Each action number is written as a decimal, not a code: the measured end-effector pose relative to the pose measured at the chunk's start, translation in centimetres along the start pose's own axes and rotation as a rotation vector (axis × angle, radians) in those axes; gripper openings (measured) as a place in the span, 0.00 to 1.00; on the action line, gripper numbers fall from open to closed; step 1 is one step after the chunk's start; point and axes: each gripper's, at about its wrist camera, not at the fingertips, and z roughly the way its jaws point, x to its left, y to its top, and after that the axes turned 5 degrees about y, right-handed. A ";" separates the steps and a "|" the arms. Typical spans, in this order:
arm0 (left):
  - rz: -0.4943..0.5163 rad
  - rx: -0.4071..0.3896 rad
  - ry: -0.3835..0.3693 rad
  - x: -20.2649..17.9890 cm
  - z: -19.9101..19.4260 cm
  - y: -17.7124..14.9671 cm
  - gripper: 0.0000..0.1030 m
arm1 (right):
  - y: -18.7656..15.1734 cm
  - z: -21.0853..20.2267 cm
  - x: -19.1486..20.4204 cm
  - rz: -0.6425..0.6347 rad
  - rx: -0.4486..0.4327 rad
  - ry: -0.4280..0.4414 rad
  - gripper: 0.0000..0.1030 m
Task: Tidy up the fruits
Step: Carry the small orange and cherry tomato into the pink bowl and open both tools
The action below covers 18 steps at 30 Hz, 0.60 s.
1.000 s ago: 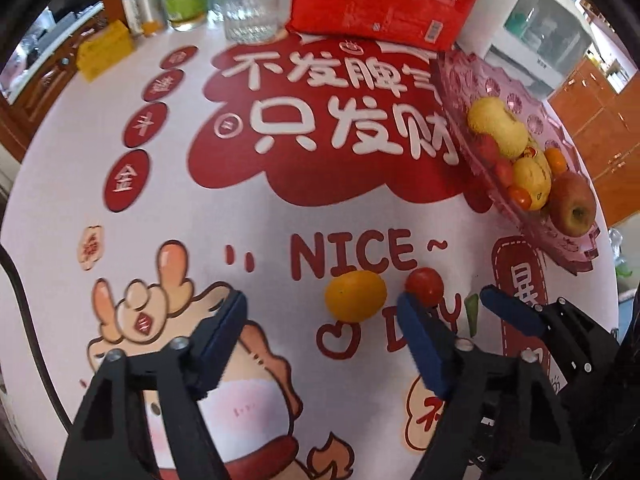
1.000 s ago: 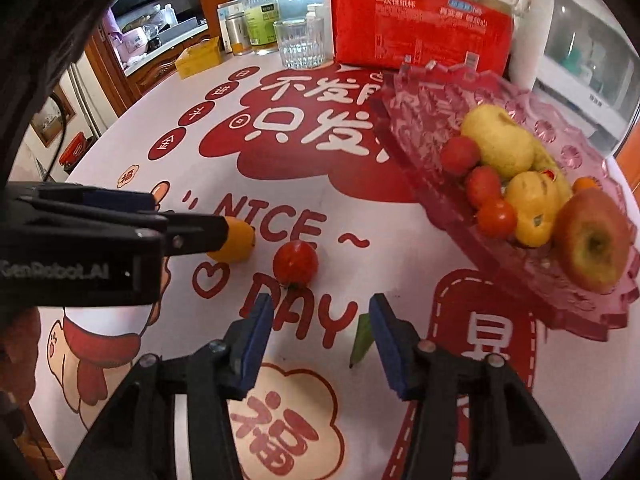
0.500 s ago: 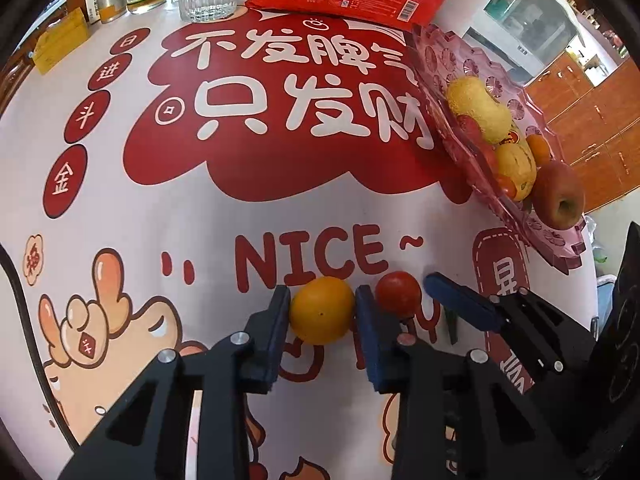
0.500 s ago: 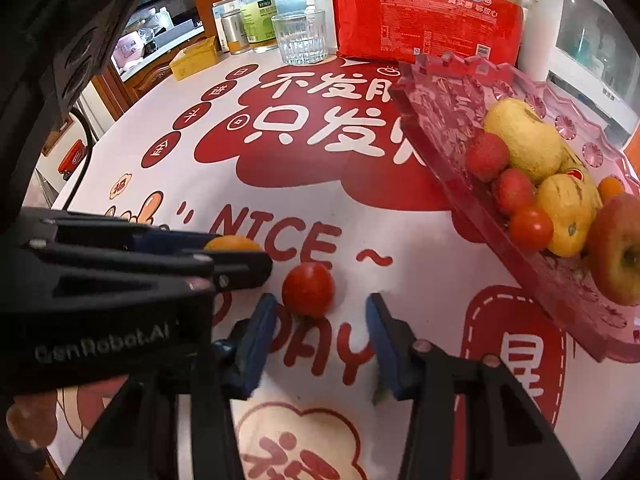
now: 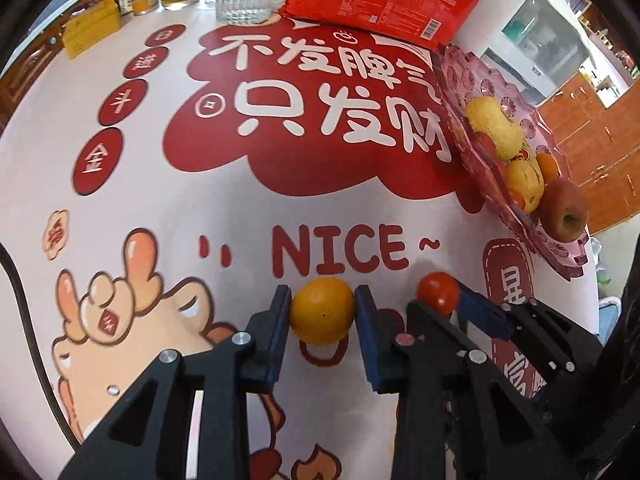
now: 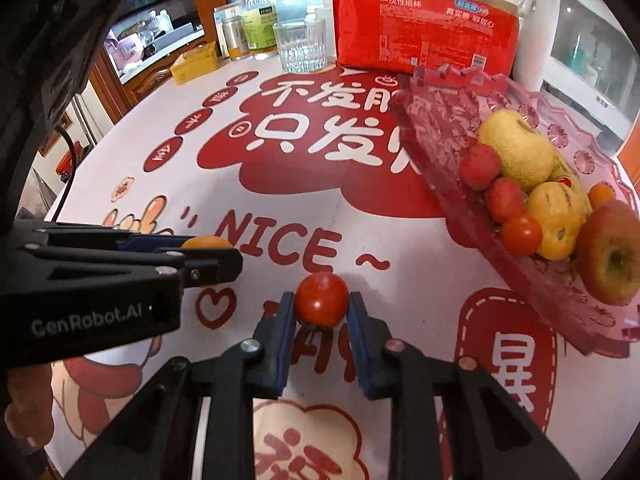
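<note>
An orange [image 5: 322, 310] rests on the red-and-white printed tablecloth [image 5: 224, 208], and my left gripper [image 5: 323, 296] is shut on it, blue pads against both its sides. Just to its right, a small red tomato [image 6: 321, 299] sits between the pads of my right gripper [image 6: 321, 298]. Those jaws are closing and touch the tomato on both sides. The left wrist view shows this tomato [image 5: 438, 292] and the right gripper [image 5: 440, 300] beside the orange. In the right wrist view the left gripper [image 6: 208, 248] hides most of the orange [image 6: 206, 242]. A pink plate [image 6: 440, 120] on the right holds an apple [image 6: 612, 256], yellow fruits and small tomatoes.
At the table's far side stand a red paper-cup package [image 6: 424, 36], a drinking glass [image 6: 300, 46], a bottle [image 6: 258, 20] and a yellow box [image 6: 194, 66]. A white appliance [image 6: 580, 60] stands behind the plate. The table edge curves along the left.
The left jaws came down around the orange and shut on it. The right gripper moved forward to the tomato and its jaws narrowed onto it. Neither fruit has moved on the cloth.
</note>
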 end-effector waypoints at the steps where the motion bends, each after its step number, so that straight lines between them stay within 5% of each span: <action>1: 0.002 -0.008 0.008 -0.1 -0.5 -0.2 0.29 | 0.0 -0.5 0.0 -0.001 -0.003 0.001 0.25; 18: 0.102 -0.229 0.013 -7.4 -13.1 -0.6 0.29 | 0.9 -12.4 -3.3 0.043 -0.068 0.005 0.25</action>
